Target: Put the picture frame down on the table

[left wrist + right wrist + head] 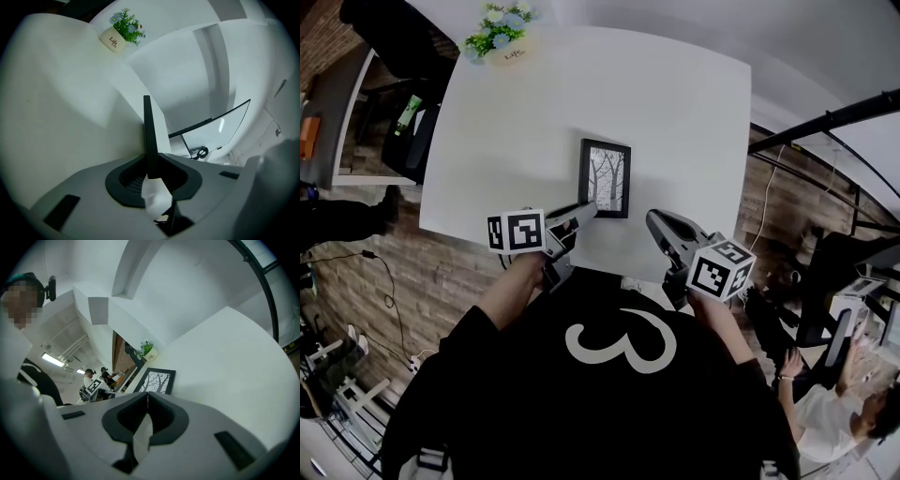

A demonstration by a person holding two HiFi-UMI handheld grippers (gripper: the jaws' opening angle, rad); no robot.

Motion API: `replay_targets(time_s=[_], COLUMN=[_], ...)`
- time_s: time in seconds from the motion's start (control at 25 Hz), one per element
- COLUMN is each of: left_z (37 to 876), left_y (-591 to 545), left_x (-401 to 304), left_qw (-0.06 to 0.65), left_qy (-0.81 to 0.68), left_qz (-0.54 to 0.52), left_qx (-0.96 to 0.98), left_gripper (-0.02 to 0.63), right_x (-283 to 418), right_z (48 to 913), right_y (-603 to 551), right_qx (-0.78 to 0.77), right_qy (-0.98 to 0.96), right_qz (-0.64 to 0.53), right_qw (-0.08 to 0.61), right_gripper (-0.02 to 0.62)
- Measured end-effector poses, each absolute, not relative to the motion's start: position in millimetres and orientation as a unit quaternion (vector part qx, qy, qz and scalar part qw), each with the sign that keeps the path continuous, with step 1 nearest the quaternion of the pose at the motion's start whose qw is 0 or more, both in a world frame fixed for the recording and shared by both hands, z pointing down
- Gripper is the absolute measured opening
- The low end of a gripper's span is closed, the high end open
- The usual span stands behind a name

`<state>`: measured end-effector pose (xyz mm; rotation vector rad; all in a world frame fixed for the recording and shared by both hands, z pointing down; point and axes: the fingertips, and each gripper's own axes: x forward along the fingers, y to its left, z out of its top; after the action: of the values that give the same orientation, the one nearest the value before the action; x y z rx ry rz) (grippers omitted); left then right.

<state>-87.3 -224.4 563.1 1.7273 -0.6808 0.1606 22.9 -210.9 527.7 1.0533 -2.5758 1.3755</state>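
Left gripper [585, 209] clamping picture frame [607, 174], white table [675, 103]

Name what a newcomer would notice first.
A black picture frame with a bare-tree print, near the front of the white table, its left side clamped in the left gripper. The right gripper hangs shut and empty beside it; a flower pot stands at the far edge.

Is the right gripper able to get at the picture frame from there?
Probably yes: only bare table lies between the right gripper and the picture frame. Its jaws are shut, and the left gripper holds it.
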Motion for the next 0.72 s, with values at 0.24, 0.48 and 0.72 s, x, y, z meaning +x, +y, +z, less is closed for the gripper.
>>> replay_targets(time_s=[0.24,0.48,0.72], left_z=[571.5,575.9,582.8], left_y=[-225.4,-225.5,-223.4], left_x=[-92.1,-95.1,-97.6], left_qw=[0.581,0.552,0.523], left_qy=[-0.319,-0.34,-0.351], left_qz=[0.083,0.108,0.142], left_qx=[0.744,0.753,0.763], left_gripper=[0.087,0.095,0.122], right_x=[26.8,32.2,28.6], right_z=[532.4,535.3,539.0], right_y=[-206.4,-200.6,-197.0], right_qx=[0.35,0.36,0.362], right_qy=[-0.823,-0.817,-0.812], right_qz=[0.448,0.451,0.458], right_qw=[0.011,0.004,0.0], right_gripper=[0.023,0.023,0.023])
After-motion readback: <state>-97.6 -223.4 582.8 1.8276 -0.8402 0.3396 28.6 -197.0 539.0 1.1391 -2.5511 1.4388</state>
